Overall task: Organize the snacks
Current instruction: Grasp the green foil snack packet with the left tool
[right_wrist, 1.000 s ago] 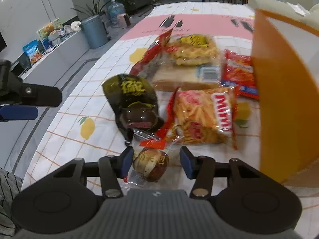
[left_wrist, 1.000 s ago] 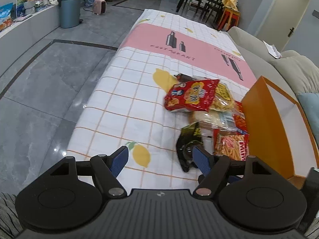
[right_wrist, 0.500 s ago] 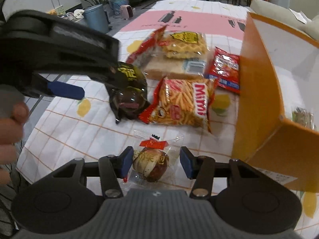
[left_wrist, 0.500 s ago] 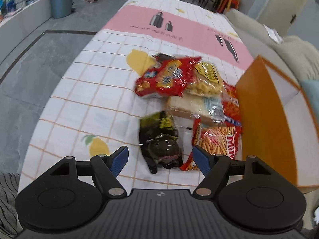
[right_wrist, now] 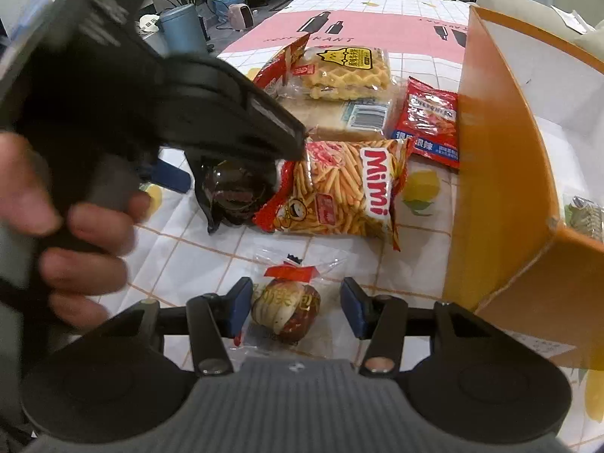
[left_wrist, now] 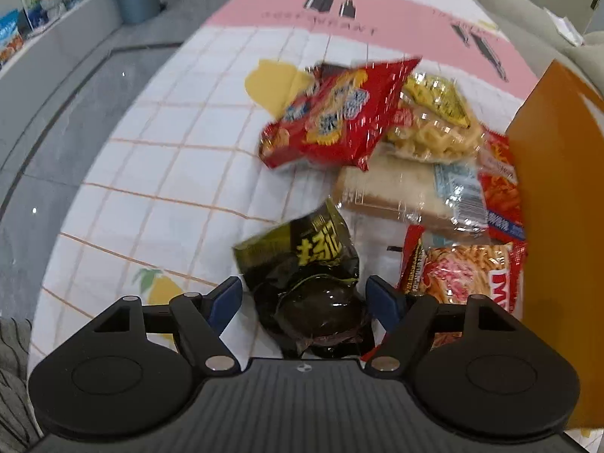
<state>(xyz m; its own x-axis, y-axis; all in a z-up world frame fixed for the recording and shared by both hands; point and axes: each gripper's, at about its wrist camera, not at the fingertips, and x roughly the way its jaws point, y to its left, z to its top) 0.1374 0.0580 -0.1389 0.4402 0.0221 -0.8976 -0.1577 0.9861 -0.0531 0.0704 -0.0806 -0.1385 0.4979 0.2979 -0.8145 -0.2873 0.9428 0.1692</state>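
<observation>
Our left gripper [left_wrist: 304, 298] hangs wide open around the black snack packet [left_wrist: 302, 287] on the table [left_wrist: 151, 151]; our right gripper [right_wrist: 294, 307], also wide open, straddles a small clear-wrapped bun [right_wrist: 285, 307]. The orange box [right_wrist: 502, 173] stands at 3 o'clock. To grasp well, we should probably lower until the blue pads flank each snack's bulge, then close gently, avoiding the fries bag [right_wrist: 339, 188] at the black packet's 3 o'clock.
</observation>
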